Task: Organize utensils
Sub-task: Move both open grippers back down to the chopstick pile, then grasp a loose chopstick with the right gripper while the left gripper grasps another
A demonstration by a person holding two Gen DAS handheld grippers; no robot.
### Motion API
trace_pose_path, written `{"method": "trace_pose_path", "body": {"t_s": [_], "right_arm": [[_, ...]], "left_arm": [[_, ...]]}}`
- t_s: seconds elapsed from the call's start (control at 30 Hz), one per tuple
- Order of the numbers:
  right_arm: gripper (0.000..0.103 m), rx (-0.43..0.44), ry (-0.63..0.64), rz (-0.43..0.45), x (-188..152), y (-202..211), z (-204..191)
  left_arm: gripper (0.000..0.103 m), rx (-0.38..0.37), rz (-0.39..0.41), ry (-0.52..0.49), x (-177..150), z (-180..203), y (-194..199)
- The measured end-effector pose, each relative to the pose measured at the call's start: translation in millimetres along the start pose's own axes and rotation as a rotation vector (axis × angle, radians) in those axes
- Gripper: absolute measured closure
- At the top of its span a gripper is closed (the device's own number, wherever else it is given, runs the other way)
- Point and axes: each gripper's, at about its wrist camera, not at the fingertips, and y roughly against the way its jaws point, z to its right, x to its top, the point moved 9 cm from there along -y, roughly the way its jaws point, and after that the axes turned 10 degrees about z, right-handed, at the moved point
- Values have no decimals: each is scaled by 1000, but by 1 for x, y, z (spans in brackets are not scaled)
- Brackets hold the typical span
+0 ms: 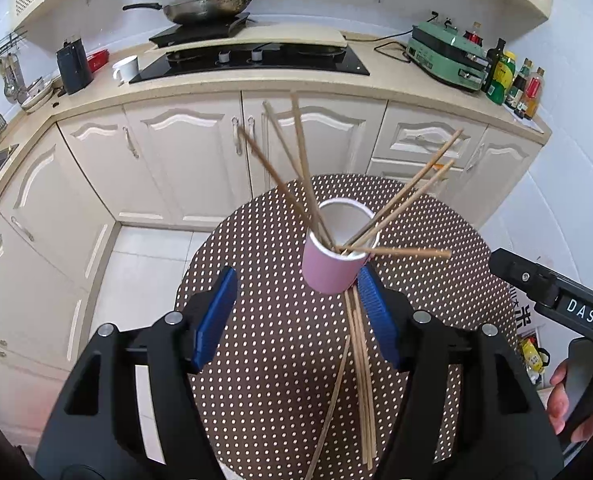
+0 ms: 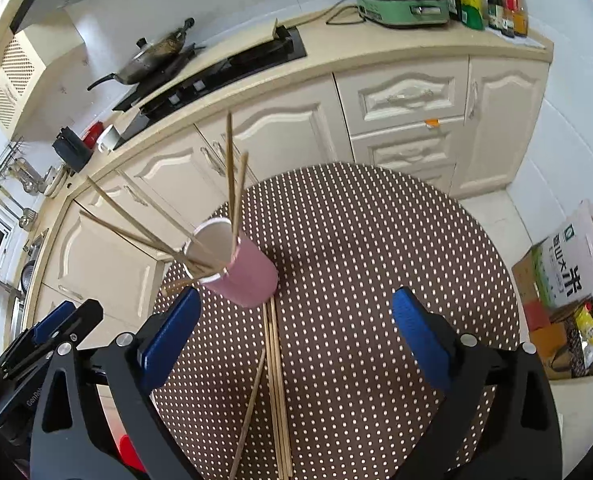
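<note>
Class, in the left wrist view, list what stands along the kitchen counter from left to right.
Dark container → white mug → black cooktop → green appliance → bottles.

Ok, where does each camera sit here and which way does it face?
Left wrist: on the left gripper, angled down at the pink cup of chopsticks; its open blue pads, the right gripper's body and a hand show.
Right wrist: on the right gripper, angled down at the dotted table; its open pads and the left gripper show.
Shared: cup, loose chopsticks, table, kitchen counter.
</note>
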Motion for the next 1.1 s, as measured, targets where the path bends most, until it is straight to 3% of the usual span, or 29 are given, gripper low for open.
{"method": "trace_pose_path", "body": {"t_s": [0.6, 1.1], "right_arm": [[10, -114, 105, -282, -116, -69, 26], [10, -119, 178, -389, -158, -94, 23]], "left_arm": [[40, 35, -175, 38, -80, -27, -29], [40, 67, -297, 19, -130, -32, -54]]}}
